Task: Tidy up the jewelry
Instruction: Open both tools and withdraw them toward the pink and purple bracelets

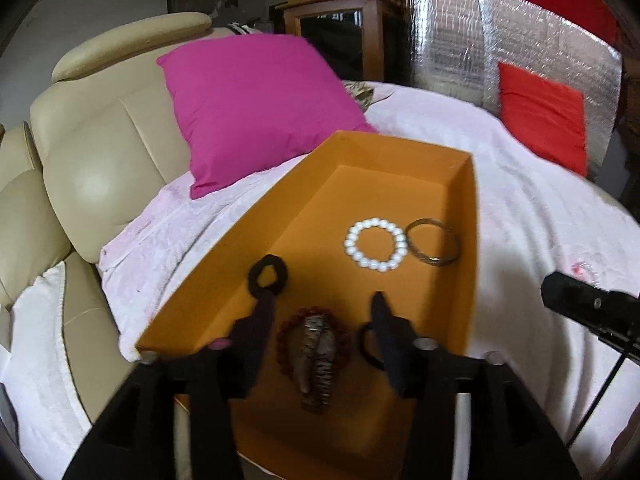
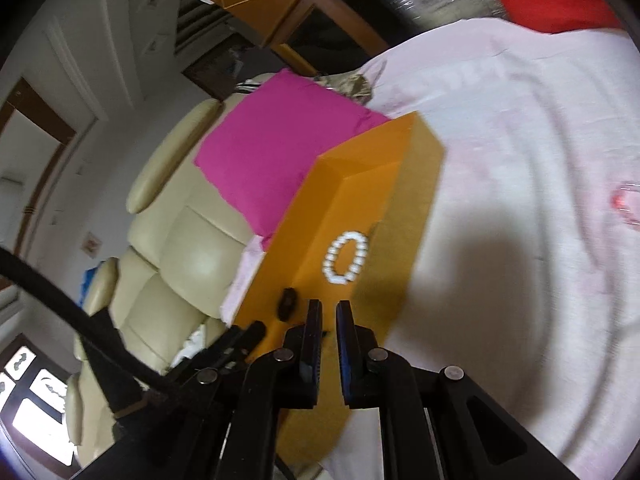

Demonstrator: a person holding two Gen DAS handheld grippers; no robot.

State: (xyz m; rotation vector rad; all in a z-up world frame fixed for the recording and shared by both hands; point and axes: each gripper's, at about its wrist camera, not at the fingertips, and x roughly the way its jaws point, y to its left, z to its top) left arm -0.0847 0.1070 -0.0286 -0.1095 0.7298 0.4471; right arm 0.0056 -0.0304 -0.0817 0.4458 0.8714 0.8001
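An orange box [image 1: 468, 216] lies on a white-pink blanket. Inside it are a white pearl bracelet [image 1: 375, 244], a metal bangle [image 1: 433, 242], a black hair tie [image 1: 267, 274], a red bead bracelet [image 1: 285, 338] with a silver watch [image 1: 316, 364] on it, and another black tie [image 1: 366, 344]. My left gripper [image 1: 322, 300] is open above the watch, holding nothing. My right gripper [image 2: 329, 308] is nearly shut and empty, over the box's near edge [image 2: 400, 216]. The pearl bracelet [image 2: 346, 258] and the black hair tie [image 2: 287, 303] show there. A small pink item [image 2: 624, 202] lies on the blanket at the right.
A magenta pillow [image 1: 256, 108] leans on a beige leather sofa [image 1: 100, 152] behind the box. A red cushion [image 1: 540, 116] and a silver foil panel [image 1: 460, 56] stand at the back right. The right gripper's body [image 1: 592, 312] shows at the left view's right edge.
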